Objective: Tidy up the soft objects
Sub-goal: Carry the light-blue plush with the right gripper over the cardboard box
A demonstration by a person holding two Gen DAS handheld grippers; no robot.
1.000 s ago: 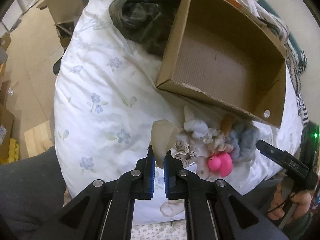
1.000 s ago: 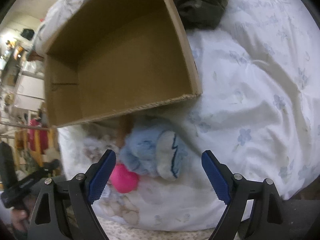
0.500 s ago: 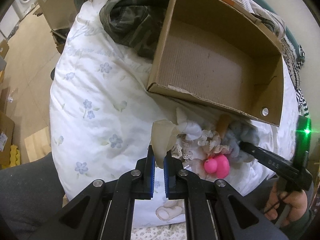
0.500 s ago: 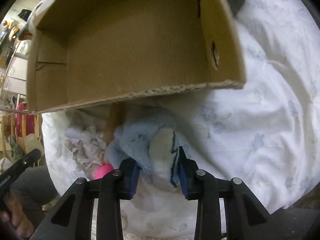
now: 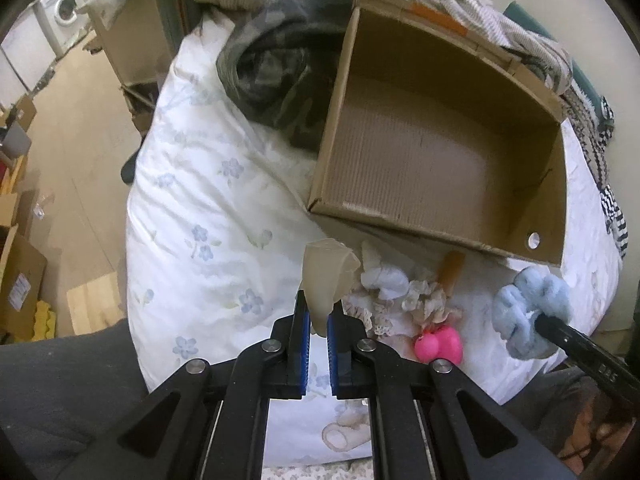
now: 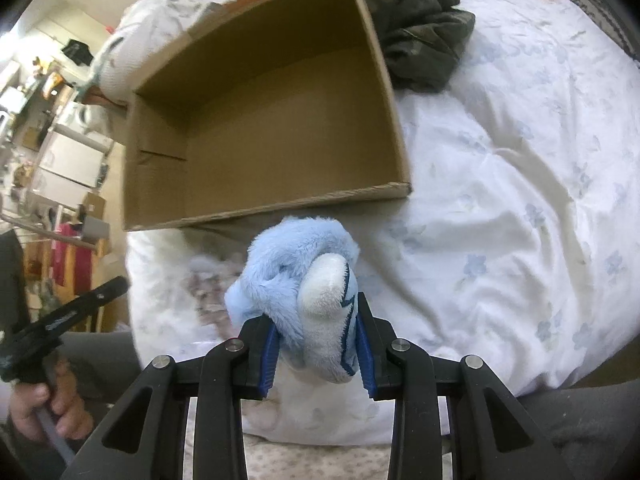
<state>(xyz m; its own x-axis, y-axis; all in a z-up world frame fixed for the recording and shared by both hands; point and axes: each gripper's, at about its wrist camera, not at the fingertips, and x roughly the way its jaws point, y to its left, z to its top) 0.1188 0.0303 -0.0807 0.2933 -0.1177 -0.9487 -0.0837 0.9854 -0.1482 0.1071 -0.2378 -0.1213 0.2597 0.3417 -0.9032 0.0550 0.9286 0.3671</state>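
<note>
The open brown cardboard box (image 5: 440, 168) holds nothing yet: the left gripper (image 5: 316, 344) pinches a beige translucent soft piece (image 5: 326, 276), the right gripper (image 6: 316, 354) clamps a fluffy light-blue plush toy (image 6: 304, 280), both short of the box's near wall, where a pink rubbery toy (image 5: 440, 344) and frilly cloth scraps (image 5: 404, 296) remain.

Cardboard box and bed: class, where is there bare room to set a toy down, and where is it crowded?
The cardboard box floor is bare. The quilt left of it, below the dark jacket, is open too. It is crowded just below the box's near wall: lace scraps and pink toy.
</note>
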